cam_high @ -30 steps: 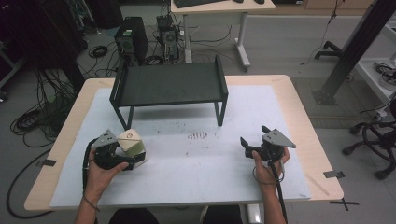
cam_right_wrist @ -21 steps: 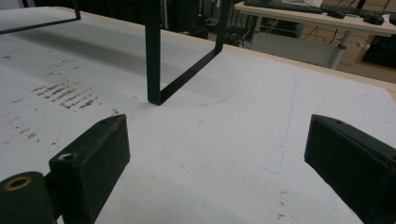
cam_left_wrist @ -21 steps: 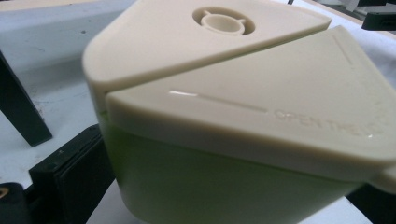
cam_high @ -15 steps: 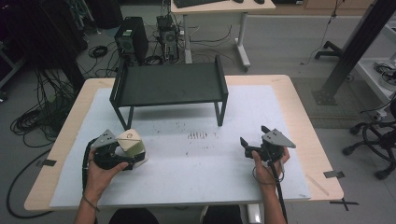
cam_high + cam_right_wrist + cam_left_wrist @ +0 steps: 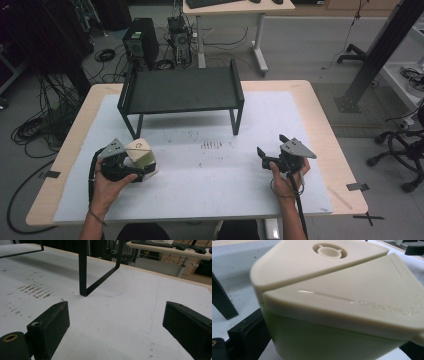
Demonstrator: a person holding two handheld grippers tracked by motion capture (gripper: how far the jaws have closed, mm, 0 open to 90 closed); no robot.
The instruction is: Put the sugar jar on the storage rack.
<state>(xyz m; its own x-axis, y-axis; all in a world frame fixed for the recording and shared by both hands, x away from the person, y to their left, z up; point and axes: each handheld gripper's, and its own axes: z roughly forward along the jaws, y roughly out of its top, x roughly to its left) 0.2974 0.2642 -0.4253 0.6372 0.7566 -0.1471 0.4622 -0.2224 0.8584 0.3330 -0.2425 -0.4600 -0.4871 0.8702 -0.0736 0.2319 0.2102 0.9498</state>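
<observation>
Change: nothing has moved since the earlier frames.
Left gripper (image 5: 131,169): jaws clamp the container (image 5: 142,156) between them.
Right gripper (image 5: 270,152): jaws spread, nothing between.

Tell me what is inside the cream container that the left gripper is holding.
Its contents are hidden: the cream lid is shut over the green body of the container, clamped by the left gripper. A round hub sits in the lid.
</observation>
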